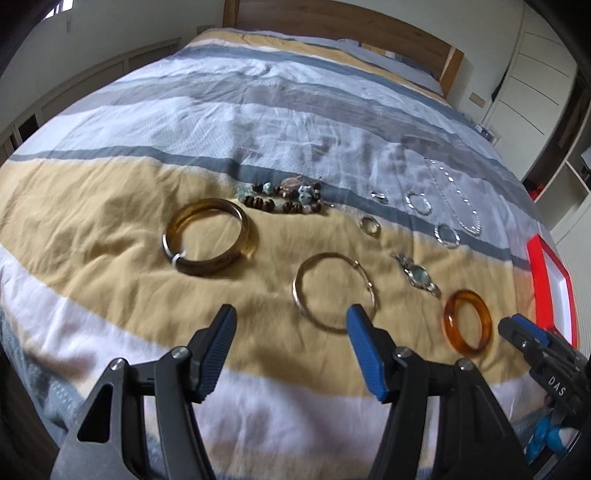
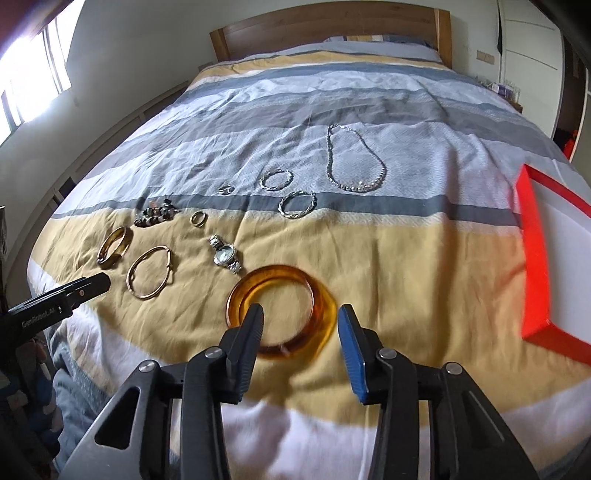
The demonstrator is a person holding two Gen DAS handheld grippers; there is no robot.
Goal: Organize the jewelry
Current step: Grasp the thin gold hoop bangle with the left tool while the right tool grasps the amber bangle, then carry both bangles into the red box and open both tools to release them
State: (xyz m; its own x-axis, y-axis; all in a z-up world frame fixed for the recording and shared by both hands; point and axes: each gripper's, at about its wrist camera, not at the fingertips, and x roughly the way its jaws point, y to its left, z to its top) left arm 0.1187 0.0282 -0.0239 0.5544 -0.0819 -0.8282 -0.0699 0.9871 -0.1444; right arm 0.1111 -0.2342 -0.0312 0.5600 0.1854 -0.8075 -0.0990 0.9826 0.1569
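Bedroom, wooden headboard [image 2: 328, 27] at the far end, bed covered by a striped bedspread [image 2: 388, 236] in yellow, grey and white; jewelry is spread over its near half. Left to right on the yellow stripe: thick brown bangle [image 1: 208, 236], beaded bracelet pile [image 1: 284, 197] just beyond it, thin gold hoop bangle [image 1: 332, 291], small gold ring [image 1: 370, 225], silver wristwatch [image 1: 417, 275], orange amber bangle [image 2: 282, 312]. Further back on the grey stripes: tiny silver ring [image 2: 225, 189], two twisted silver hoops [image 2: 276, 180] [image 2: 297, 204], silver chain necklace [image 2: 354, 162]. Red box [image 2: 535, 258] with white lining at the bedspread's right edge. Left gripper [image 1: 291, 314] above the near edge, fingers wide apart, nothing between them, right finger overlapping the gold hoop in view. Right gripper [image 2: 301, 314] straddles the amber bangle, left finger inside the ring, right finger outside it; gap visible, pads not pressing, bangle flat on the cloth.
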